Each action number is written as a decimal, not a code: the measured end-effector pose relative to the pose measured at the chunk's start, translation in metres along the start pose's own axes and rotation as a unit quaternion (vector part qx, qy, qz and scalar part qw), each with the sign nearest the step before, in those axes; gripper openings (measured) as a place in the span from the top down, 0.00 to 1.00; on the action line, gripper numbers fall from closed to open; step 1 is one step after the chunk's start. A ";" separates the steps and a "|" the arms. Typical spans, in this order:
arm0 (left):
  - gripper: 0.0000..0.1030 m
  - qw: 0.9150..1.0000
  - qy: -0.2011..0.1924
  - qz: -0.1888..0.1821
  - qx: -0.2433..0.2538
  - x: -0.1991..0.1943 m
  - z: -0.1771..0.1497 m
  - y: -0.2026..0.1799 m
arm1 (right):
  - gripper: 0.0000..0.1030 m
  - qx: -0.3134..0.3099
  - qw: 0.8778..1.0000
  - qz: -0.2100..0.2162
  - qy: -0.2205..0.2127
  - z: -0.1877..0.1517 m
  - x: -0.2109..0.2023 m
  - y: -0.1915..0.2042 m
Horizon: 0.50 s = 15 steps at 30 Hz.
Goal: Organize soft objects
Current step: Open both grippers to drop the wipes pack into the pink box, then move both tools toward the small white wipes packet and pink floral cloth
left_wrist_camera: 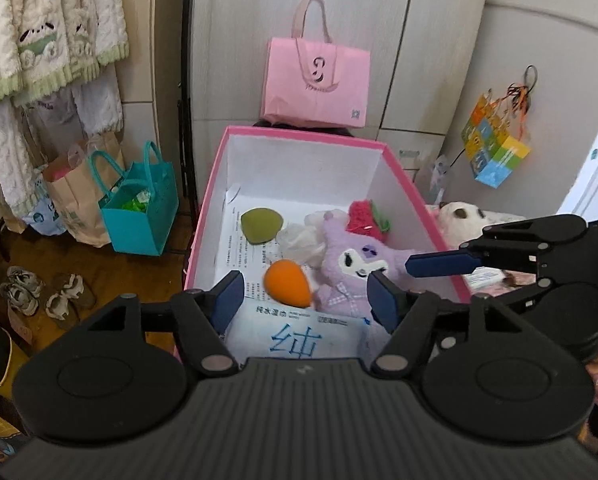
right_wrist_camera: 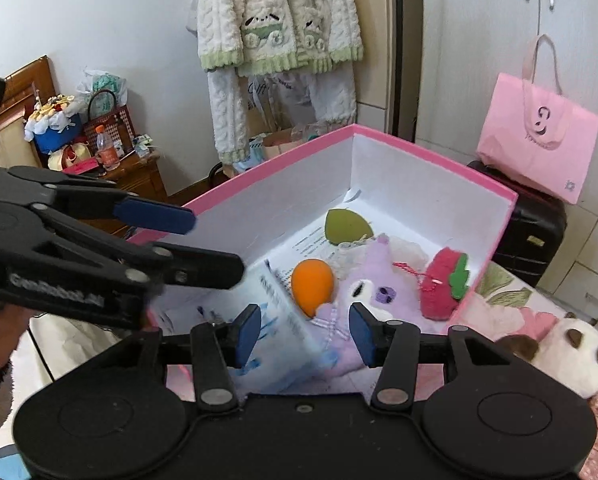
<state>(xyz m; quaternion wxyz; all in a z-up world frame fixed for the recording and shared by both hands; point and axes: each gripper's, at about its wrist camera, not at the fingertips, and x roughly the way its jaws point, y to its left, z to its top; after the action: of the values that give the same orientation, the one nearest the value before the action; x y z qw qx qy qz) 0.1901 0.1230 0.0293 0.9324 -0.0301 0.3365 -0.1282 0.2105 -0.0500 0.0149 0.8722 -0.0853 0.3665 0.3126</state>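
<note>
A pink box (left_wrist_camera: 215, 178) (right_wrist_camera: 511, 200) with white inside holds a purple plush doll (left_wrist_camera: 353, 266) (right_wrist_camera: 375, 292), an orange sponge (left_wrist_camera: 288, 282) (right_wrist_camera: 311, 286), a green sponge (left_wrist_camera: 261, 224) (right_wrist_camera: 347, 226), a red strawberry plush (left_wrist_camera: 365, 218) (right_wrist_camera: 441, 288) and a white wet-wipes pack (left_wrist_camera: 299, 336) (right_wrist_camera: 283, 320). My left gripper (left_wrist_camera: 305, 304) (right_wrist_camera: 203, 240) hangs open and empty over the box's near end. My right gripper (right_wrist_camera: 305, 334) (left_wrist_camera: 427, 268) is open and empty above the box. A panda plush (right_wrist_camera: 567, 350) (left_wrist_camera: 461, 218) lies outside, right of the box.
A pink tote bag (left_wrist_camera: 317, 80) (right_wrist_camera: 539, 136) sits on a dark suitcase (right_wrist_camera: 531, 232) behind the box. A teal bag (left_wrist_camera: 141, 208), a paper bag (left_wrist_camera: 73, 196) and shoes (left_wrist_camera: 43, 292) are on the floor at left. Knitted clothes (right_wrist_camera: 279, 20) hang on the wall.
</note>
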 end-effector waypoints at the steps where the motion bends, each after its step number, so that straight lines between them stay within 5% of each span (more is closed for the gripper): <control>1: 0.34 1.000 -0.001 -0.004 -0.001 -0.005 -0.001 -0.001 | 0.47 -0.001 1.000 -0.003 -0.003 -0.001 -0.005 0.001; 15: 0.28 0.997 -0.036 -0.057 0.042 -0.091 -0.019 -0.038 | 0.41 -0.059 0.997 -0.039 -0.038 -0.019 -0.093 0.034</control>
<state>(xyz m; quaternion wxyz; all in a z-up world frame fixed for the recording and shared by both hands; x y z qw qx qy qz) 0.1025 0.1103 0.0769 0.9358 -0.0146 0.2944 -0.1935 0.1289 -0.0755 0.0680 0.8904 -0.1395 0.3103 0.3024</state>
